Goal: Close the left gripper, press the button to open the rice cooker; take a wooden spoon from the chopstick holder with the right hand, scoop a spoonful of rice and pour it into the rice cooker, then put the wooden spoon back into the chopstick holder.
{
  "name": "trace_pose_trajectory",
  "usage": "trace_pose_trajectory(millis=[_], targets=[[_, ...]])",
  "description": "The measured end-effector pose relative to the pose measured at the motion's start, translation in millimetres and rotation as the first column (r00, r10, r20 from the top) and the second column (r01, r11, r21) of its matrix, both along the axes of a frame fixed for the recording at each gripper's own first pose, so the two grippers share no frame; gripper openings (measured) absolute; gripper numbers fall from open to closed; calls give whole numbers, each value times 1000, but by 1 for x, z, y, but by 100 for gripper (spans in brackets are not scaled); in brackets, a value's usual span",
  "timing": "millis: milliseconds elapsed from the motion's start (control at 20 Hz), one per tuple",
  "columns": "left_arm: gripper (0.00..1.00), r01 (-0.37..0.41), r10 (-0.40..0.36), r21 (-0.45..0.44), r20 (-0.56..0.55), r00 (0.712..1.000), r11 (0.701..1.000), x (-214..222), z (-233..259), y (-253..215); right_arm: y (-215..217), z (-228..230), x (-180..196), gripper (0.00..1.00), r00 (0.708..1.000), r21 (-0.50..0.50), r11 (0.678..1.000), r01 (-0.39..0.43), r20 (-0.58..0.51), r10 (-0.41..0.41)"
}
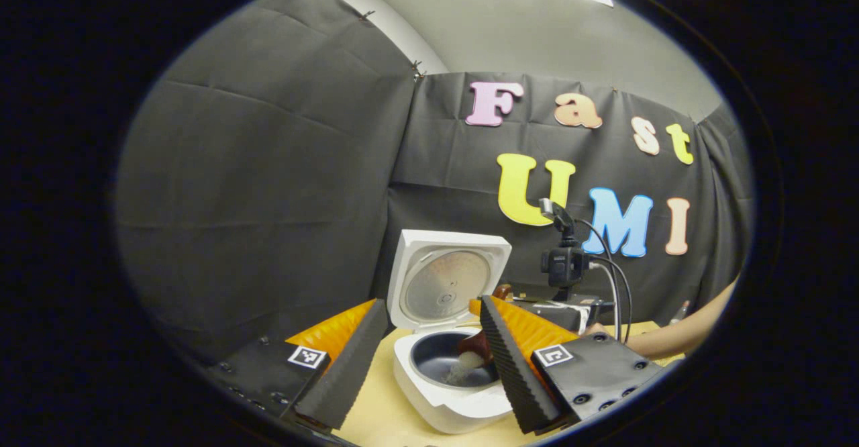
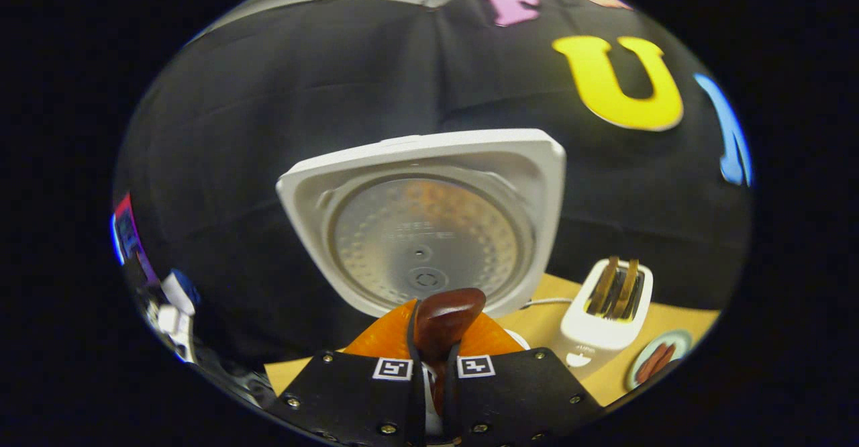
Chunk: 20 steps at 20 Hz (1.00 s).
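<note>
The white rice cooker (image 1: 443,393) stands open on the table, its lid (image 1: 446,279) upright. In the left gripper view, a dark wooden spoon (image 1: 475,345) is tipped over the inner pot (image 1: 429,360), and white rice (image 1: 463,370) spills from it into the pot. My left gripper (image 1: 429,373) is open, its fingers wide apart on either side of the cooker and touching nothing. My right gripper (image 2: 436,339) is shut on the wooden spoon's handle (image 2: 446,313), close in front of the raised lid (image 2: 429,232). Its camera mount (image 1: 566,266) rises behind the cooker.
A white toaster (image 2: 607,313) holding toast stands to the right of the cooker. A small plate (image 2: 661,360) with brown food lies beside it. A person's forearm (image 1: 678,333) reaches in from the right. The wooden table (image 1: 382,413) shows in front of the cooker.
</note>
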State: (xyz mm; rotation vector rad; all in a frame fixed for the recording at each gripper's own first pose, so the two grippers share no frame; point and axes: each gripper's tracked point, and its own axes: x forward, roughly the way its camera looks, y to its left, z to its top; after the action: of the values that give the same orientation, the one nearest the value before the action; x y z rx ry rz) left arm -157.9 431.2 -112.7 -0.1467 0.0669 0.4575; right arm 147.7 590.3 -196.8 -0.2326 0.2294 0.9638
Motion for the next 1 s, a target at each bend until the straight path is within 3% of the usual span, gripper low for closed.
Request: trace_pose_trajectory(millis=[200,300,400,550,650,850,1000], targets=[[97,-22,22,-2,4,1000,1000,-5,-1,4,7,25,-42,10,956,-136,983,-123,250,154],[97,-26,26,-7,7,1000,1000,-6,-2,5,7,29,-50,10,945,-150,978,-146,271,183],[96,-26,26,-8,7,1000,1000,-5,-2,2,2,34,-42,10,962,-97,989,-111,239,132],[96,-21,21,4,6,1000,1000,-2,1,-1,-11,45,-28,10,997,61,998,-16,81,11],[97,-13,13,4,5,1000,1000,2,2,-5,-27,53,-11,10,996,173,983,61,-76,-48],[97,18,-18,2,6,1000,1000,13,4,-22,-69,66,11,10,935,344,906,246,-333,-127],[96,45,-45,7,5,999,999,25,9,-36,-101,65,20,10,883,419,839,347,-449,-141]])
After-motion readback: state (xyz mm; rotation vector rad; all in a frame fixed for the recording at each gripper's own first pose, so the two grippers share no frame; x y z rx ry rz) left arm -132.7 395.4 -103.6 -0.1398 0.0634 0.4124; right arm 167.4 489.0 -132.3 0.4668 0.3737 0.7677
